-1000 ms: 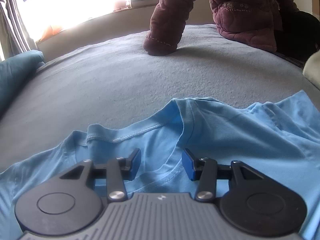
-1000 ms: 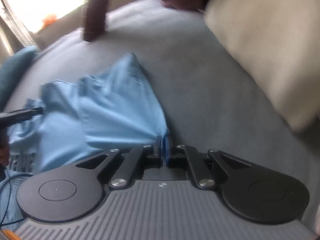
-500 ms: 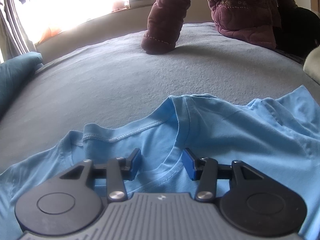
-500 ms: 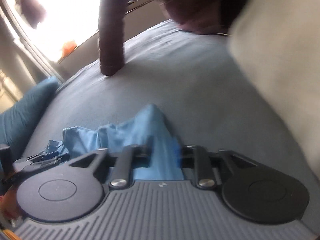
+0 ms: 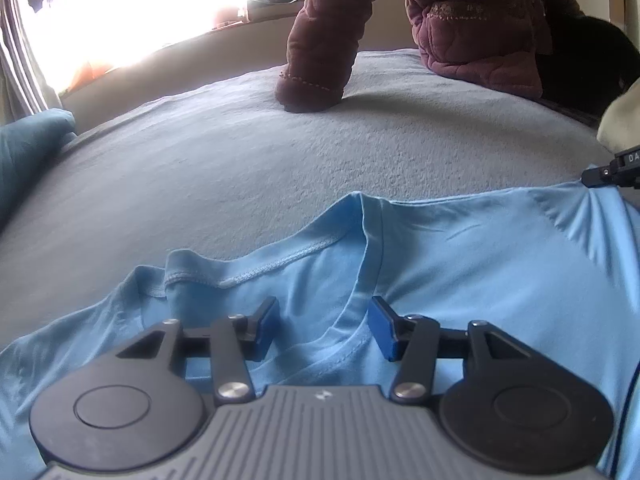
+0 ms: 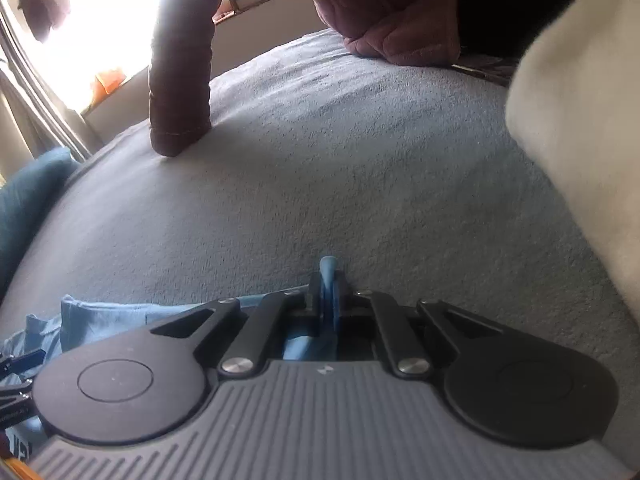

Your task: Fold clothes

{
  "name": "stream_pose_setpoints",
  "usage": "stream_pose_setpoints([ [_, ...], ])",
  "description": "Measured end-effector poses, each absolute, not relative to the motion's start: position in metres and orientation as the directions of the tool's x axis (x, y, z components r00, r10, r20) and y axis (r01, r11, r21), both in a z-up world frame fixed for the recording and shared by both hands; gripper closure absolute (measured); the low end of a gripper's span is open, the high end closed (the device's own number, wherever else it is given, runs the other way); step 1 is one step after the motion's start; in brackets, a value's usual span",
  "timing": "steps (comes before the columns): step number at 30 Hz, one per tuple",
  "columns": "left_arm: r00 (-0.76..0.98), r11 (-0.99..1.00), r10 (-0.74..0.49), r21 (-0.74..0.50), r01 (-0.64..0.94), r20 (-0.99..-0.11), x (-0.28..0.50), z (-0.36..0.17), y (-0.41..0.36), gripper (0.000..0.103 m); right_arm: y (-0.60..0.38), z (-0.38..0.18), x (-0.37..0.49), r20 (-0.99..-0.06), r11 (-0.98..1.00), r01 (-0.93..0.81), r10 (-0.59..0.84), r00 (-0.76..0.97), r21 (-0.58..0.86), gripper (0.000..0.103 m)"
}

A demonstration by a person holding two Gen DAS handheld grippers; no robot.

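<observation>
Shirt [image 5: 460, 264], pale blue, lies spread on the grey bed [image 5: 240, 168] right under your left claw [image 5: 322, 328], collar between the pads. That claw is opening, about half wide, pressing on nothing; it likely hovers there to pin or take the neckline. Your right claw [image 6: 329, 300] is clamped on a pinch of the shirt's edge [image 6: 328, 268], pulled out sideways, probably to draw the cloth flat before a fold. Beyond, a maroon sleeve [image 5: 316, 52] rests on the bed, and a cream pillow [image 6: 580, 120] sits at the right.
</observation>
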State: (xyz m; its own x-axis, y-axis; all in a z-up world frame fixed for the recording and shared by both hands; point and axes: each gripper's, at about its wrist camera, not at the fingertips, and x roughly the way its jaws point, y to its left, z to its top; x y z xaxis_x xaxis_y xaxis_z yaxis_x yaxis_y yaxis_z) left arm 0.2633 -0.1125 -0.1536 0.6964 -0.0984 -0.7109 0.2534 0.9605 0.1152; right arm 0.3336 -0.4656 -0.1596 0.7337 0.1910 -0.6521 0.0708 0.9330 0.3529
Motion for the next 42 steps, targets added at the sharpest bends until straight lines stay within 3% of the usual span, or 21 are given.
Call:
stream_pose_setpoints([
  [3, 0.692, 0.959, -0.137, 0.078, 0.271, -0.709, 0.263, -0.143, -0.1, 0.052, -0.461, -0.151, 0.332, -0.642, 0.951, 0.106, 0.112, 0.758, 0.29, 0.09],
  [5, 0.691, 0.957, -0.162, 0.058, 0.284, -0.704, 0.26, -0.131, -0.087, 0.05, -0.468, -0.139, 0.324, -0.601, 0.94, 0.175, 0.039, 0.799, 0.294, 0.078],
  [7, 0.691, 0.951, -0.184, 0.052, 0.306, -0.699, 0.256, -0.117, -0.07, 0.047, -0.466, -0.127, 0.32, -0.56, 0.937, 0.181, 0.02, 0.828, 0.3, 0.076],
  [10, 0.692, 0.943, -0.169, 0.089, 0.321, -0.702, 0.251, -0.1, -0.042, 0.046, -0.439, -0.11, 0.326, -0.527, 0.95, 0.042, 0.134, 0.839, 0.309, 0.076],
  [14, 0.686, 0.95, -0.089, 0.145, 0.276, -0.722, 0.252, -0.103, -0.008, 0.046, -0.349, -0.103, 0.348, -0.605, 0.876, -0.344, 0.482, 0.634, 0.337, 0.077],
  [17, 0.682, 0.958, -0.034, 0.171, 0.23, -0.731, 0.257, -0.11, 0.015, 0.046, -0.279, -0.113, 0.364, -0.682, 0.796, -0.51, 0.572, 0.456, 0.327, 0.08],
  [20, 0.675, 0.969, 0.003, 0.17, 0.182, -0.738, 0.266, -0.123, 0.034, 0.046, -0.24, -0.128, 0.387, -0.756, 0.805, -0.518, 0.525, 0.392, 0.29, 0.083],
  [23, 0.674, 0.975, 0.002, 0.15, 0.162, -0.738, 0.276, -0.132, 0.054, 0.046, -0.244, -0.12, 0.392, -0.721, 0.824, -0.479, 0.527, 0.451, 0.302, 0.081],
  [26, 0.662, 0.971, -0.048, 0.12, 0.206, -0.748, 0.292, -0.138, 0.067, 0.041, -0.26, -0.109, 0.383, -0.685, 0.82, -0.492, 0.539, 0.49, 0.294, 0.079],
  [33, 0.636, 0.937, -0.147, 0.1, 0.335, -0.758, 0.325, -0.155, 0.066, 0.042, -0.264, -0.126, 0.4, -0.786, 0.839, -0.507, 0.443, 0.432, 0.195, 0.075],
  [36, 0.633, 0.927, -0.181, 0.084, 0.365, -0.753, 0.323, -0.157, 0.064, 0.06, -0.261, -0.135, 0.404, -0.802, 0.822, -0.534, 0.45, 0.393, 0.199, 0.073],
  [37, 0.632, 0.924, -0.196, 0.074, 0.374, -0.75, 0.321, -0.157, 0.062, 0.077, -0.26, -0.136, 0.404, -0.801, 0.815, -0.541, 0.458, 0.386, 0.205, 0.073],
  [39, 0.647, 0.918, -0.186, 0.104, 0.383, -0.739, 0.314, -0.157, 0.054, 0.09, -0.257, -0.137, 0.4, -0.808, 0.815, -0.552, 0.441, 0.391, 0.178, 0.077],
  [40, 0.663, 0.917, -0.171, 0.13, 0.378, -0.729, 0.311, -0.157, 0.05, 0.099, -0.255, -0.137, 0.397, -0.813, 0.815, -0.558, 0.427, 0.397, 0.155, 0.089],
  [41, 0.677, 0.925, -0.161, 0.13, 0.357, -0.718, 0.308, -0.156, 0.05, 0.099, -0.253, -0.135, 0.394, -0.814, 0.815, -0.563, 0.418, 0.404, 0.139, 0.102],
  [42, 0.691, 0.933, -0.151, 0.129, 0.336, -0.707, 0.305, -0.154, 0.05, 0.1, -0.251, -0.134, 0.391, -0.814, 0.815, -0.566, 0.409, 0.412, 0.122, 0.102],
])
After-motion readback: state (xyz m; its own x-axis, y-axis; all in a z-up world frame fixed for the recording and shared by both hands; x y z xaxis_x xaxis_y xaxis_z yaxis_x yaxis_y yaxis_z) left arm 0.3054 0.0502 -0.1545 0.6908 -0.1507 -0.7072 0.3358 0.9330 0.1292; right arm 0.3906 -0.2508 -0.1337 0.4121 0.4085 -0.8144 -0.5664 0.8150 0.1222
